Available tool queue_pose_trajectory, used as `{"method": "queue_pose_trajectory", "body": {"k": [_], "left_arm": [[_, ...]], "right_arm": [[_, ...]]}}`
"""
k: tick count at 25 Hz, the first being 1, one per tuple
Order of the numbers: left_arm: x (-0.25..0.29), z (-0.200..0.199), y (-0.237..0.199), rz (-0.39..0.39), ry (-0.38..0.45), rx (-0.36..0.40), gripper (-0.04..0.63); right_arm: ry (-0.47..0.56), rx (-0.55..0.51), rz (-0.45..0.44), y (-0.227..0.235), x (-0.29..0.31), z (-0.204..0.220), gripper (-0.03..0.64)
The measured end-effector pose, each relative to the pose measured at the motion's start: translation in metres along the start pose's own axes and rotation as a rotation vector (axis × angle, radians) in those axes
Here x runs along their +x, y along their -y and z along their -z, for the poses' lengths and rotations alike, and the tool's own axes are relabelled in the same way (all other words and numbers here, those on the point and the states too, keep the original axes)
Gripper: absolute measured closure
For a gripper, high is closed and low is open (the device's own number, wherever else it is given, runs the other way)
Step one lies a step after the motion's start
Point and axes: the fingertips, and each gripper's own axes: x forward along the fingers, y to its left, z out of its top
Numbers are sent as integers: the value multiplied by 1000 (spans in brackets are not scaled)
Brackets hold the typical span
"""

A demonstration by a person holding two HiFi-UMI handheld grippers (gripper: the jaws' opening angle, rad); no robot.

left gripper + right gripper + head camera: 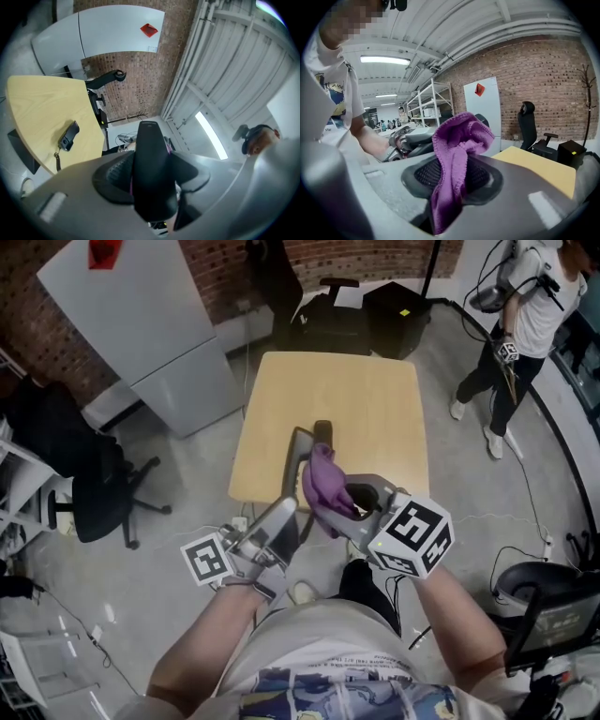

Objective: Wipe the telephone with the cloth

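My left gripper (pixel 279 524) (pixel 151 186) is shut on a black telephone part (pixel 296 457) (pixel 149 164), which stands up out of the jaws over the near edge of the yellow table (pixel 375 399). A second black piece with a cord (pixel 68 136) (pixel 322 431) lies on the table beyond. My right gripper (pixel 356 505) (pixel 452 183) is shut on a purple cloth (pixel 323 482) (pixel 457 150). In the head view the cloth rests against the right side of the held part. A sliver of purple shows behind it in the left gripper view.
A grey cabinet (pixel 141 324) leans at the back left. A black office chair (pixel 94 493) stands to the left. More black chairs and a black box (pixel 394 315) stand behind the table. A person (pixel 520 315) stands at the far right. Cables lie on the floor.
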Motion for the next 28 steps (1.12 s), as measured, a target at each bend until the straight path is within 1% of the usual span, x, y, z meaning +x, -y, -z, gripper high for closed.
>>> {"method": "queue_pose_trajectory", "body": {"k": [4,7,14,19,21,23,25,28], "left_arm": [[-5,-7,4,14,29,-17,344],[-9,-12,5,20,51,-31,344],[-3,-19,4,40,71,-51,344],[8,-19,-16,22,81,-72,344],[8,-20,-20,7,89,-82,344],[9,-22,-27,-22,98,-75,344],[15,-24,-40,-70,103,-38,344],[30,-25,-68,-166,92,40,344]], "right_arm": [[-22,-2,-57,-32,9,10,506],[-38,-1,-81,-52,12,20,506],[-84,15,-121,-74,3,40,506],[-115,11,-177,-77,-1,64,506],[-124,14,-209,-82,-5,69,506],[-146,13,-218,-81,-10,75,506],[-169,16,-185,-64,-17,87,506],[-165,74,-101,-23,-31,103,506]]}}
